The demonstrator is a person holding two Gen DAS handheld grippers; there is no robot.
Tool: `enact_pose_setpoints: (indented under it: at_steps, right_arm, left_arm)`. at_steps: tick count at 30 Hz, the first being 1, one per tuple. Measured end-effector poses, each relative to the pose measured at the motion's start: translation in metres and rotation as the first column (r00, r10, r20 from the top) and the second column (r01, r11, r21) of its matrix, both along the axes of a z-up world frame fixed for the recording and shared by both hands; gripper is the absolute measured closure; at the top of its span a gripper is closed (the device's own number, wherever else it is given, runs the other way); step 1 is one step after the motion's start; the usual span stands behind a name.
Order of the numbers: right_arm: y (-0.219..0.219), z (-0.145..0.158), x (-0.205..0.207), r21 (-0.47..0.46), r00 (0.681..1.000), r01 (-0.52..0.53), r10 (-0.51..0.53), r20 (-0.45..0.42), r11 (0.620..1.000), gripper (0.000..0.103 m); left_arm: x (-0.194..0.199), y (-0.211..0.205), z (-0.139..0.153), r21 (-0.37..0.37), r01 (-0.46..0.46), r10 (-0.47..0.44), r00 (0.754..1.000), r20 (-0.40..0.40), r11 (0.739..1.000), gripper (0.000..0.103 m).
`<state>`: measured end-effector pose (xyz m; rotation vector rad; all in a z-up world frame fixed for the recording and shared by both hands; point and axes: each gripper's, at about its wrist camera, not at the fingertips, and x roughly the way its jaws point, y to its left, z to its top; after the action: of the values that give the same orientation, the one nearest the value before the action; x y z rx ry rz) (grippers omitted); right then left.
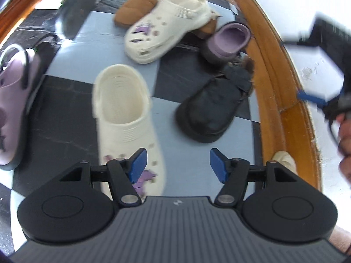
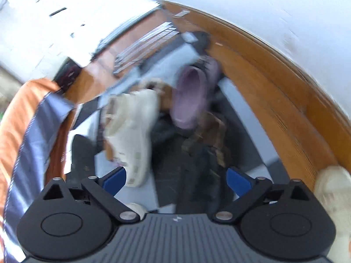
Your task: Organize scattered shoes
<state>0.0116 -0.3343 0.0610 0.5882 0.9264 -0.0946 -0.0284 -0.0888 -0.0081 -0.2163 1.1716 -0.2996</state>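
On the floor (image 1: 193, 160), one clog (image 1: 125, 114) lies near, its mate (image 1: 166, 28) farther off, resting on a slipper (image 1: 136, 11). A boot (image 1: 210, 109) lies right of the near clog, beside the baseboard (image 1: 283, 100).

A home entryway: scattered shoes (image 1: 151, 32) on checkered floor (image 1: 65, 114), wooden baseboard (image 1: 283, 100).

A checkered grey-and-black floor (image 1: 188, 100) meets an orange wooden baseboard (image 1: 283, 92) under a white wall (image 1: 285, 4).
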Motion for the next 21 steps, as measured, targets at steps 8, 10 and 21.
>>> enact_pose_setpoints:
  at_steps: [8,10,21]
  right_arm:
    - [-0.016,-0.017,0.093,0.000,0.865,-0.123,0.108,-0.490,0.992,0.013]
    - [-0.028,-0.009,0.067,-0.008,0.857,-0.118,0.098,-0.506,0.993,0.012]
    - [-0.043,-0.034,0.024,0.011,0.955,-0.221,0.219,-0.198,0.975,0.006]
  left_arm:
    - [0.017,-0.074,0.001,0.037,0.056,-0.058,0.996,0.069,0.998,0.035]
    - [0.022,-0.085,-0.007,0.048,0.068,-0.073,0.992,0.100,0.997,0.035]
    - [0.064,-0.129,-0.056,0.179,0.032,-0.079,0.960,0.267,0.983,0.033]
